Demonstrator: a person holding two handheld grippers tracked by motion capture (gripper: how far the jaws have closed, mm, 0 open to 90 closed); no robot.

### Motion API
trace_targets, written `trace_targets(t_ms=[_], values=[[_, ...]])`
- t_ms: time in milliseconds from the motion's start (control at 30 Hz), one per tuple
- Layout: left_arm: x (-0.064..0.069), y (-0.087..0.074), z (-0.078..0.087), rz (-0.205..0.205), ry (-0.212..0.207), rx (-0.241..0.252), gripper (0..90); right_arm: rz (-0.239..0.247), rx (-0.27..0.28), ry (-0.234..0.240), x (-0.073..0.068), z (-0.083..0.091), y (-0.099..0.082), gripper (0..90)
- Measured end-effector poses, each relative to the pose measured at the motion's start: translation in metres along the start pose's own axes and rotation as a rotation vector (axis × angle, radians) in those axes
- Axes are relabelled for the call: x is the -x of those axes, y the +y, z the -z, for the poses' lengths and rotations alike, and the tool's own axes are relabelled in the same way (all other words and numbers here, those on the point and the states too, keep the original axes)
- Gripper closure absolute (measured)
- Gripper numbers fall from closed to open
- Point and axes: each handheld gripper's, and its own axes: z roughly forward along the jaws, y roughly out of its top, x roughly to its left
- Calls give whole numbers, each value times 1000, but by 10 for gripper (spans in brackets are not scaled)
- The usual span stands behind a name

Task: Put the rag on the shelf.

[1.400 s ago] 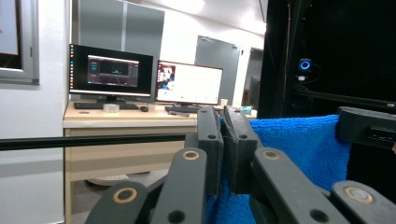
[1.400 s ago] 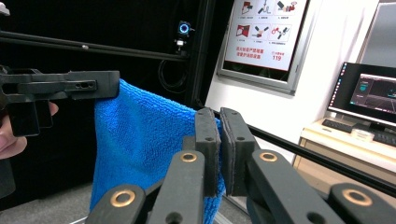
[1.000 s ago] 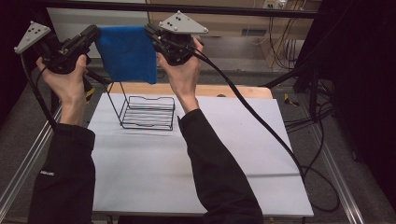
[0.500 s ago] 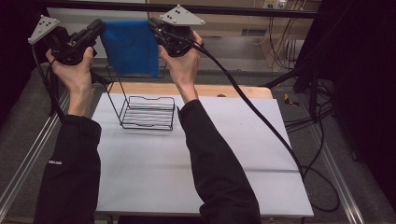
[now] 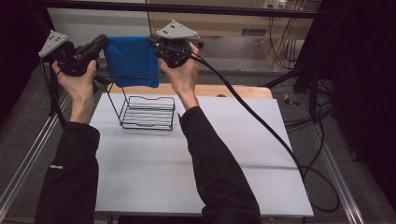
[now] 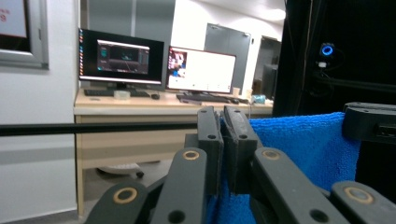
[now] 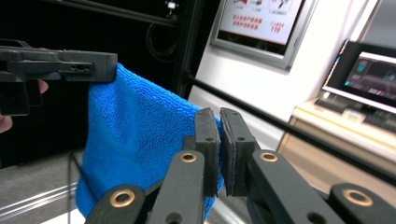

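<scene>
A blue cloth [image 5: 131, 61] hangs spread between my two grippers, high above the back of the table. My left gripper [image 5: 103, 43] is shut on its upper left corner, and my right gripper [image 5: 153, 43] is shut on its upper right corner. In the left gripper view the jaws pinch the cloth's [image 6: 299, 154] edge, with the left gripper [image 6: 222, 122] pointing level. Seen from the right gripper [image 7: 219, 122], the cloth [image 7: 135, 140] drapes down to the left. Under the cloth stands a black wire rack [image 5: 147, 112] on the white table [image 5: 196, 168].
A wooden strip [image 5: 233, 91] runs along the table's far edge. The right gripper's thick black cable [image 5: 261, 126] trails across the table's right side. Metal rails [image 5: 28, 158] flank the table. A desk with monitors [image 6: 159, 65] stands beyond.
Both hands have come down a little with the cloth stretched between them. The cloth's lower edge now hangs closer to the wire rack's upright back.
</scene>
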Motion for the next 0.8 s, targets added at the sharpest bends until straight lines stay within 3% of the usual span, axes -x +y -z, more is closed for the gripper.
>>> trace_targets(t_ms=[267,800], values=[[2,-12,12,-23,-30,-38,861,-64,-23,36,-5,7,-17,866],[6,-14,33,-64,-61,-49,861,-53,-25,98,-14,20,-23,865]])
